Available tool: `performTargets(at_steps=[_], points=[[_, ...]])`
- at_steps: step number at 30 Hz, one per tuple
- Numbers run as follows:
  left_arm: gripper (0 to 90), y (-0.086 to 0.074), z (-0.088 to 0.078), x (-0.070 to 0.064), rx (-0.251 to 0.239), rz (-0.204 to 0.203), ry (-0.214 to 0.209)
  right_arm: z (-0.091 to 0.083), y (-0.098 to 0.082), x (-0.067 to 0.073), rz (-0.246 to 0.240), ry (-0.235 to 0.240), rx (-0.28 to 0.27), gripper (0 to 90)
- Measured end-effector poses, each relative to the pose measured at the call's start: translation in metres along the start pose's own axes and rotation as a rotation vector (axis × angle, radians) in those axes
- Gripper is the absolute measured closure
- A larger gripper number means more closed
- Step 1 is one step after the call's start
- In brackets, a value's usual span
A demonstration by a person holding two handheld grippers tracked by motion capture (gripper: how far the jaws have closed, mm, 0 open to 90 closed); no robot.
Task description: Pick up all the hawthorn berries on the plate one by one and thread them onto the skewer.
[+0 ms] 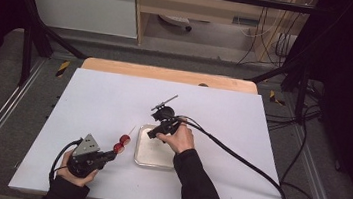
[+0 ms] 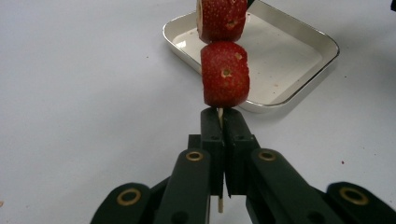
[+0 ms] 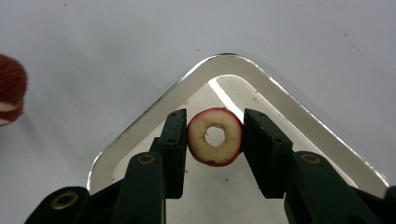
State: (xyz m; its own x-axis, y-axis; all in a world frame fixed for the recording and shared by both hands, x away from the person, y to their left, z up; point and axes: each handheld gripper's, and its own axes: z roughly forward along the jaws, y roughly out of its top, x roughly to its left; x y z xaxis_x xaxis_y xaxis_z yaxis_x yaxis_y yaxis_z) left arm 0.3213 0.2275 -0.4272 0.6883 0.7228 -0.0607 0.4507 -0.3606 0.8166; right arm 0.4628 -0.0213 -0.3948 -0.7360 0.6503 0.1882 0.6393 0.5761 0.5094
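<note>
High view overhead, facing forward-down; both gripper views close, low, sharing the metal tray (image 2: pixel 299 88).

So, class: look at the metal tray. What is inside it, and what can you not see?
Above the tray floor, the right gripper clamps a cored fruit ring. Small crumbs dot the bare floor. The jaws cover the part nearest the camera.

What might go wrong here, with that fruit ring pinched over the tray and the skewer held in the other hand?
The right tool grips the ring slice only by its rounded rim, so it might squirt out or crush. The left tool holds the thin skewer low down, under two strawberry pieces; the stick might wobble or miss the ring's small hole.
</note>
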Motion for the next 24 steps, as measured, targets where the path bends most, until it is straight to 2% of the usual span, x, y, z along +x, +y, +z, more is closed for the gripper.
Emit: performTargets(at_steps=[2, 5, 6, 10, 12, 13, 14, 20, 24], points=[[87.9, 0.0, 0.0, 0.0, -0.002, 0.001, 0.0, -0.002, -0.002, 0.001, -0.001, 0.004, -0.008, 61.3], [87.9, 0.0, 0.001, -0.001, 0.0, 0.003, 0.001, -0.01, -0.014, 0.004, 0.02, 0.034, -0.065, 61.4], [87.9, 0.0, 0.001, -0.002, 0.0, 0.004, 0.001, -0.01, -0.014, 0.004, 0.02, 0.034, -0.065, 61.4], [87.9, 0.001, 0.002, -0.003, 0.003, 0.009, -0.002, -0.018, -0.026, 0.004, 0.037, 0.066, -0.129, 61.4], [87.9, 0.001, 0.002, -0.004, 0.003, 0.01, -0.002, -0.022, -0.032, 0.004, 0.048, 0.082, -0.17, 61.4], [87.9, 0.001, 0.002, -0.005, 0.003, 0.011, -0.003, -0.027, -0.039, 0.005, 0.067, 0.104, -0.215, 61.4], [87.9, 0.001, 0.002, -0.005, 0.003, 0.01, -0.004, -0.027, -0.039, 0.005, 0.067, 0.104, -0.215, 61.4], [87.9, 0.002, 0.002, -0.009, -0.003, 0.013, -0.006, -0.035, -0.056, 0.005, 0.147, 0.177, -0.364, 61.4], [87.9, 0.003, 0.002, -0.011, -0.008, 0.011, -0.008, -0.035, -0.067, 0.006, 0.178, 0.2, -0.443, 61.4]])
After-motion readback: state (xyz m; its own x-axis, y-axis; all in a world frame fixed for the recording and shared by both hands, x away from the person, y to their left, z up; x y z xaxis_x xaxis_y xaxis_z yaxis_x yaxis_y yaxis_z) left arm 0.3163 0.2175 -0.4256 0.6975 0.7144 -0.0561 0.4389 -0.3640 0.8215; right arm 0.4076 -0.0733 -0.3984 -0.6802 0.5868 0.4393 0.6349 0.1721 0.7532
